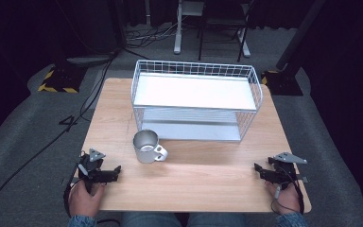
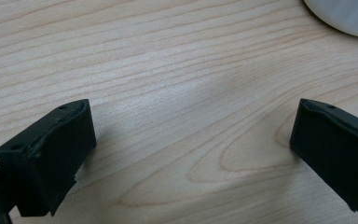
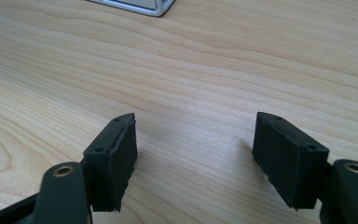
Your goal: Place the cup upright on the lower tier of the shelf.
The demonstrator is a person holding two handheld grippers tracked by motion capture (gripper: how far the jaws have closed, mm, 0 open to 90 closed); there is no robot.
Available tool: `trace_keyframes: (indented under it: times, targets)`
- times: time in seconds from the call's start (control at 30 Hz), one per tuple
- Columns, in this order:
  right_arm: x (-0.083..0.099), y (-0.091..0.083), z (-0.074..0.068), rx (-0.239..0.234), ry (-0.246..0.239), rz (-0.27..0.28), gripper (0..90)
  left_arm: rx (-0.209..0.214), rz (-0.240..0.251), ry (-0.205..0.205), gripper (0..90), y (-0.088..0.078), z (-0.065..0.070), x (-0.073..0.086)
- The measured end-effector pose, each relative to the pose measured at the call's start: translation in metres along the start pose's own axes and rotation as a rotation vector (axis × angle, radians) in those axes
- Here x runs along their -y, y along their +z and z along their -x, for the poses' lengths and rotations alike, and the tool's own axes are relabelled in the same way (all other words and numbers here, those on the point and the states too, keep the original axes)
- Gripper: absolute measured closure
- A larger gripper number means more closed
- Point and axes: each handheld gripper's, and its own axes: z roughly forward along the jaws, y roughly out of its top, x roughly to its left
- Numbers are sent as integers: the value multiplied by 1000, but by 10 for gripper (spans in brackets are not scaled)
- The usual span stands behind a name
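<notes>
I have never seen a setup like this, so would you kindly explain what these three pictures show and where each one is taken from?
There is no robot arm here: a person sits at a light wooden table and holds a hand-held black two-jaw claw in each hand. The high view looks down from above the person's side; the left claw is at lower left, the right claw at lower right. The other two pictures come from small cameras riding on the claws, each looking along its own jaws: the left claw and the right claw both stand open over bare wood, holding nothing. On the table stand a shiny metal mug with a handle, nearer the left claw, and behind it a white two-tier wire rack. Nothing is being touched at this moment.
</notes>
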Motion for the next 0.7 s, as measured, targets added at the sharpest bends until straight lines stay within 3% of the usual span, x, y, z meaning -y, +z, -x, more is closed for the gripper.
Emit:
trace_keyframes:
  times: [0.3, 0.47, 0.7]
  targets:
    - [0, 0, -1, 2, 7, 3, 315, -4, -1, -7, 3, 1, 1, -1]
    - [-1, -2, -6, -6, 0, -1, 365, -4, -1, -6, 3, 1, 0, -1]
    - [-19, -5, -28, -78, -29, 16, 366, -5, -1, -6, 2, 1, 1, -1]
